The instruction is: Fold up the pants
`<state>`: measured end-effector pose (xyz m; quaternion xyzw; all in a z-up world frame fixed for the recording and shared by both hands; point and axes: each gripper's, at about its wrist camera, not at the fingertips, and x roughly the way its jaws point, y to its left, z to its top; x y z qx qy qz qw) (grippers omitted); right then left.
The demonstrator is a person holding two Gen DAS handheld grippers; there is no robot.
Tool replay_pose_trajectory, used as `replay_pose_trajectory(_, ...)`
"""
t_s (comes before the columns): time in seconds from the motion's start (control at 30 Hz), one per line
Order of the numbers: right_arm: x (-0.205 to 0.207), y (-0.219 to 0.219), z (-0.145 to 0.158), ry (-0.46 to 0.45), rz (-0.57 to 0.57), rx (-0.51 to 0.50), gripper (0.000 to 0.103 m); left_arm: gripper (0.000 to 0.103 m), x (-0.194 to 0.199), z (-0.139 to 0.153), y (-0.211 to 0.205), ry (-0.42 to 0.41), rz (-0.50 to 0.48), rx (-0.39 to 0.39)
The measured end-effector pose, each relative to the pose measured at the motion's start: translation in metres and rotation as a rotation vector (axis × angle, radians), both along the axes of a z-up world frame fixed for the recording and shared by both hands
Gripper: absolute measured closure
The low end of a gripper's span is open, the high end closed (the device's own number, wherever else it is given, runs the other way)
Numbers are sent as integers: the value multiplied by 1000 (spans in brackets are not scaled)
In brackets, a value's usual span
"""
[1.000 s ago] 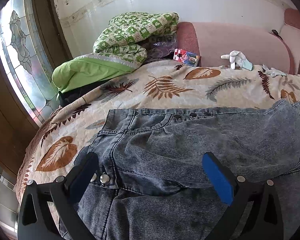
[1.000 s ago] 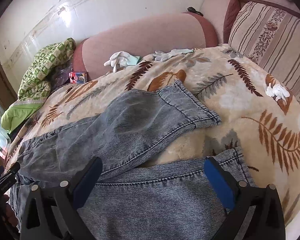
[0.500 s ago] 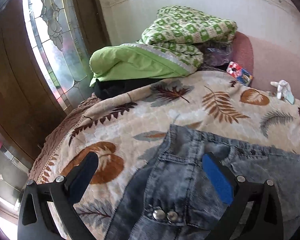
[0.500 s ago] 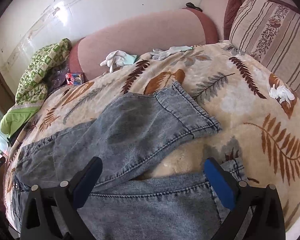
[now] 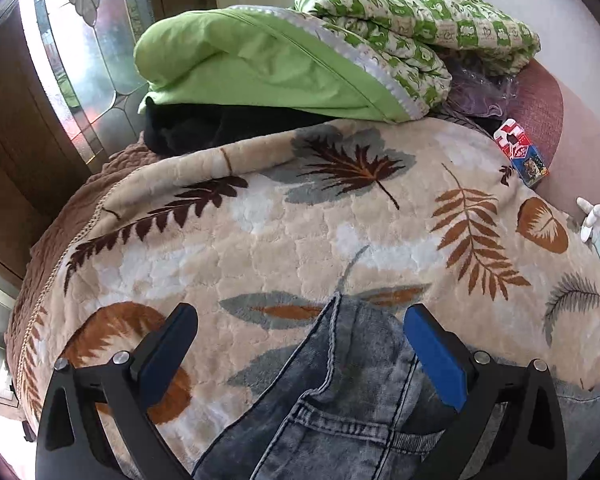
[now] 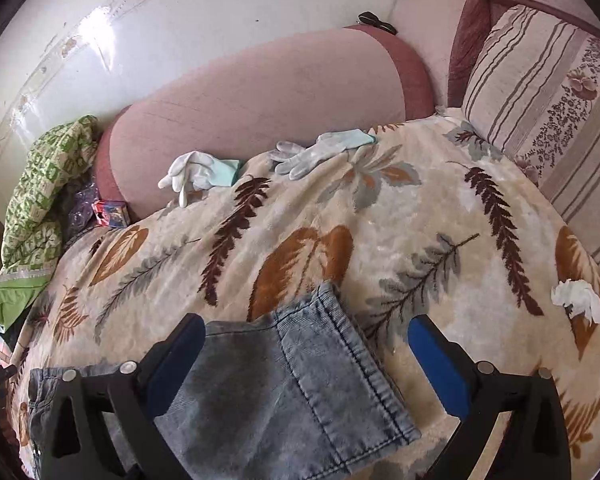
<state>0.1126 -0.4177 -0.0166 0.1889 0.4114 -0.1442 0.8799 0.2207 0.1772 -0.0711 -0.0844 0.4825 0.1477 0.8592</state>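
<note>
Spread on the leaf-print blanket point(image 5: 260, 224), soft, heavy pants point(image 6: 300, 380) are best pinched at waistband and hem — both hand-held grippers point(image 5: 300, 340) point(image 6: 306, 344) gape, empty.

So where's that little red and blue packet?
The small red and blue packet lies at the leaf-patterned blanket's far right edge, against the pink bolster, right of the green quilts.

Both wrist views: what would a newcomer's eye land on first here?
The grey jeans spread on the leaf-print blanket, lying between the open fingers of the left gripper and right gripper. Next, the green quilt heaped at the far end, and white gloves by the pink bolster.
</note>
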Motion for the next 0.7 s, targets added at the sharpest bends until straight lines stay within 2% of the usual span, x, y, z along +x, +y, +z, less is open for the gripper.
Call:
replay_pose_trajectory(0.13,9,-16,-15,8,-14,11,1,5,20,-5,-4,0,-49,-29)
replay_pose_trajectory(0.23,11,-30,-20,3,-2,24,1,30,29,-20,-6,43,-74,-53)
replay_pose_trajectory(0.3,12,-39,-21,-13,3,37,1,60,33,-37,-9,97,-113,-96)
replay_pose_trajectory(0.33,12,-43,-22,-23,7,52,1,63,34,-44,-12,123,-124,-106)
replay_pose_trajectory(0.43,18,-46,-28,-37,43,121,1,69,33,-45,-24,109,-158,-40)
replay_pose_trajectory(0.5,27,-40,-35,-11,70,109,4,82,30,-40,-27,88,-179,-59)
replay_pose_trajectory(0.57,38,-32,-43,13,101,91,6,91,29,-39,-29,83,-205,-94)
replay_pose_trajectory(0.63,48,-27,-53,53,114,78,10,91,28,-40,-30,84,-204,-85)
replay_pose_trajectory(0.7,57,-24,-65,96,111,58,16,90,30,-41,-27,90,-187,-108)
